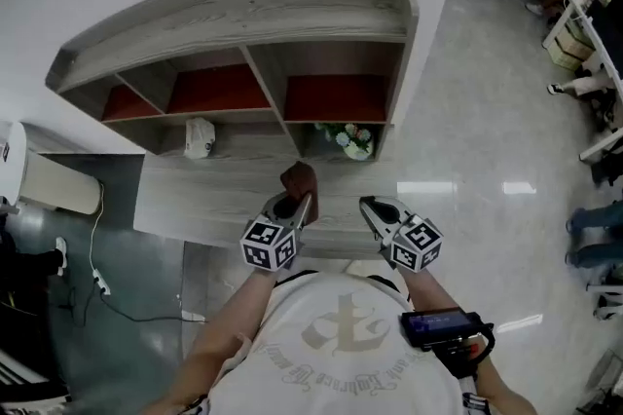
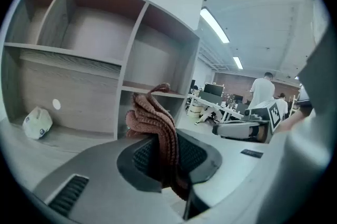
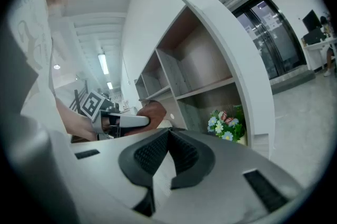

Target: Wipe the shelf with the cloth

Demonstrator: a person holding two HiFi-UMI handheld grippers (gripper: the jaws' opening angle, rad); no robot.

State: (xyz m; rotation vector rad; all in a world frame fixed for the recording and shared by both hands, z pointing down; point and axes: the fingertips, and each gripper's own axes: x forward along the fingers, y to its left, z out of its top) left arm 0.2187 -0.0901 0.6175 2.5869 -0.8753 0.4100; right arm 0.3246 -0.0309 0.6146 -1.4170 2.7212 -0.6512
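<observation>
The left gripper (image 1: 301, 201) pinches a crumpled brown knitted cloth (image 1: 299, 177), held over the middle of the grey wood-grain shelf's (image 1: 243, 9) wide ledge. Beside it, the right gripper (image 1: 371, 206) has its jaws pressed together on nothing. Farther back, a small white object (image 1: 199, 136) lies at the ledge's rear left, and flowers (image 1: 352, 140) fill 1 lower right compartment.

Cloth (image 2: 154, 120) base hidden within left tongs (image 2: 167, 160)
</observation>
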